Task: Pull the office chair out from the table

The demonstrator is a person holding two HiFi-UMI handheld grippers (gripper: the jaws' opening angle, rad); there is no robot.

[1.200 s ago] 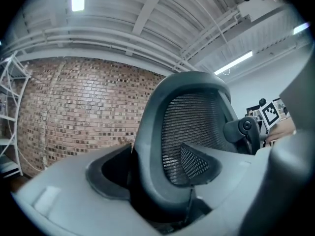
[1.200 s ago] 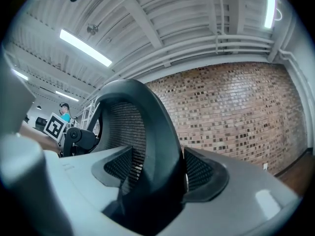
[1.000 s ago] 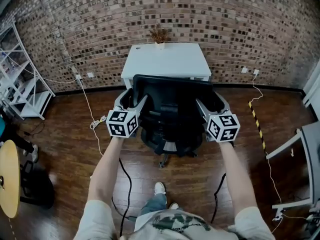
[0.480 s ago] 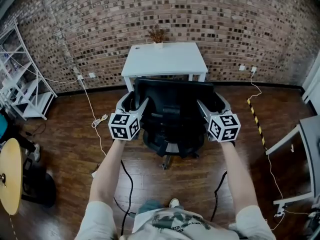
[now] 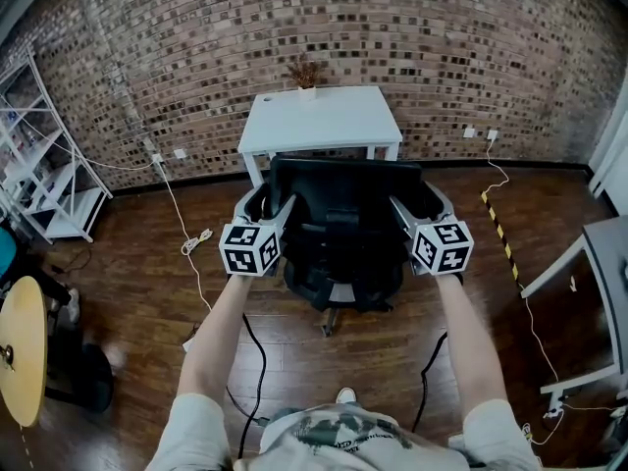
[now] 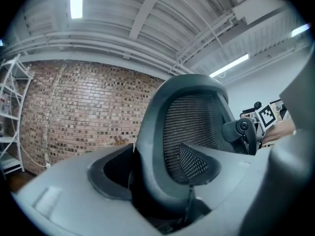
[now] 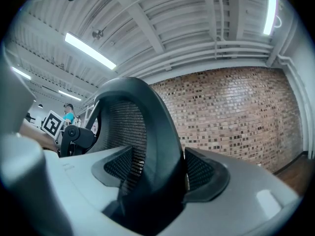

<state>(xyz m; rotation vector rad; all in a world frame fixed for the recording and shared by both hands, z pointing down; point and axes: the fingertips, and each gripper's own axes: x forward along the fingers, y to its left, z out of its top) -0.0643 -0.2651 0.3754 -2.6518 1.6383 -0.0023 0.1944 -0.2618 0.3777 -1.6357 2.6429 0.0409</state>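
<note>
Against the brick wall [image 5: 442, 57], the office chair [image 5: 343, 226] has rolled further from the desk [image 5: 324, 121], nearly clear; our left gripper [image 5: 267, 202] and right gripper [image 5: 417, 202] fingers pinch its backrest edges, so the pull works

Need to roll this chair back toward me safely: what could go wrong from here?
1. Two black cables lie on the floor behind the office chair, either side of the person's shoe. The castors could snag them, or a backward step could trip.
2. The left gripper and right gripper clamp only the backrest's side edges. A hard tug might tilt the chair or slip the fingers off.
</note>
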